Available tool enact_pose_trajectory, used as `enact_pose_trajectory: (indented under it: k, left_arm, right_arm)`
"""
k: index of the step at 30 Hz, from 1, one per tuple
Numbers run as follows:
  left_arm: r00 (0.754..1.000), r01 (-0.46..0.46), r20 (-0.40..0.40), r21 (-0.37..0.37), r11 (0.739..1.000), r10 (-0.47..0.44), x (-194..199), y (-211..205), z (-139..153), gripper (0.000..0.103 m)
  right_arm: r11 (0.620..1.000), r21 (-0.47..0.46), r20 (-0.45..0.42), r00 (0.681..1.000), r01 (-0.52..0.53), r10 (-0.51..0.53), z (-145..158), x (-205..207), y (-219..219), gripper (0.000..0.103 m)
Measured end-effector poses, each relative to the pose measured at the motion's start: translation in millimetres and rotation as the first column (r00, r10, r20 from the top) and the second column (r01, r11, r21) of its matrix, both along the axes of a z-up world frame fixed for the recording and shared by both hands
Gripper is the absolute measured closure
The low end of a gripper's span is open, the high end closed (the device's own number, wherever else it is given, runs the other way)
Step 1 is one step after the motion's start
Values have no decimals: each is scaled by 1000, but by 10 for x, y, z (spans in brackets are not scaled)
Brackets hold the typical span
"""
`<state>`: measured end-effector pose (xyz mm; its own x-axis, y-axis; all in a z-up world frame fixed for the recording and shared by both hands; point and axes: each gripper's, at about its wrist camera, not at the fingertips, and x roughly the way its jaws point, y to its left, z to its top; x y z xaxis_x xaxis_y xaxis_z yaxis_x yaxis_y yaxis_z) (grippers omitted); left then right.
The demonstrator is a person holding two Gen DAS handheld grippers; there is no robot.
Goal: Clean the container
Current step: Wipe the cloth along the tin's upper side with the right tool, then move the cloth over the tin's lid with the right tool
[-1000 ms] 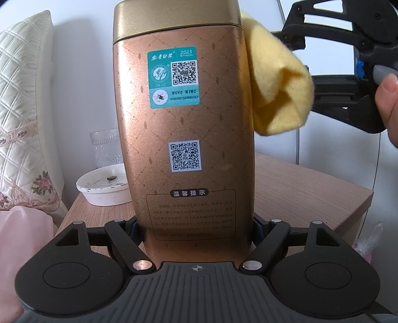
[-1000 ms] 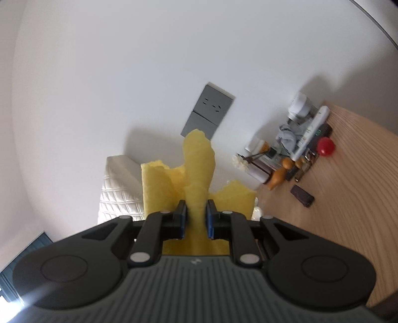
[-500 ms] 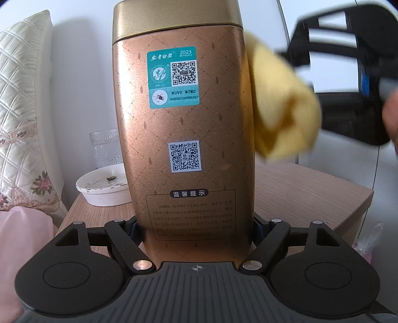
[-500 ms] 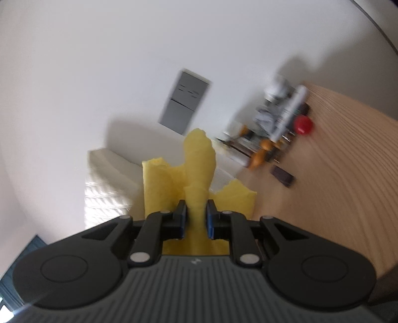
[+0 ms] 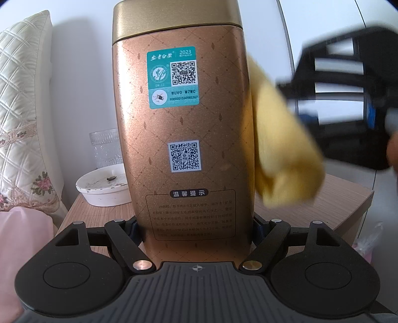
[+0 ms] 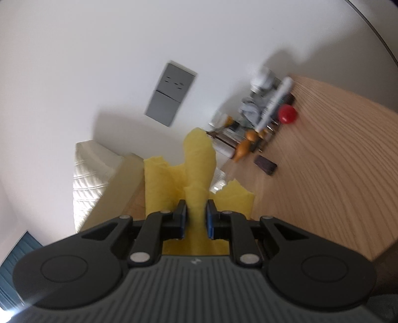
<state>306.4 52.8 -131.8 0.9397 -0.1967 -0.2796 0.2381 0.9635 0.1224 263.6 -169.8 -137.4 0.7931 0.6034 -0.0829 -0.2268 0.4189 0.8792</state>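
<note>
My left gripper point(image 5: 196, 231) clamps one upright tin point(image 5: 184, 139); right gripper point(image 6: 196, 218), level, pinches one cloth point(image 6: 199, 169), seemingly against the tin's side.

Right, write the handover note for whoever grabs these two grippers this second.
Left gripper: clamped on the base of the copper tea tin, held upright above the wooden table.
Right gripper: shut on the yellow cloth.
Cloth lies against the tin's right side, about mid-height.
Done: side wipe under way.
Left: the label face, the other sides and the gold lid, then set it down.
</note>
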Motion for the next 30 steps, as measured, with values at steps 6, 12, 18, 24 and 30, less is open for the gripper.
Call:
enact_pose_trajectory:
  k: [6,12,18,24,30]
  left_arm:
    - [1000,-3,-2,2,1000,3,-2,0,7,21]
    - [1000,-3,1,10,1000,3,-15,-10,23,21]
    - [1000,-6,10,21,1000,6,-47,-42,19,21]
    - [1000,-6,4,10,1000,6,-27,-28,15,21]
    - [1000,-7,1,5,1000,7,-6,-21,6,21]
  right_arm:
    - [999,29,70,997,-23,20,204,-24,26,85]
    - [1000,7,-29,999,-26,26,-106,-98,3,85]
    - [975,-212,34,996,-68,77,262,-125,1,87]
    - [831,-556,242,952,-22,187,1396,18,78,87]
    - [460,-886,158,890,-65,429,1949,292,803,88]
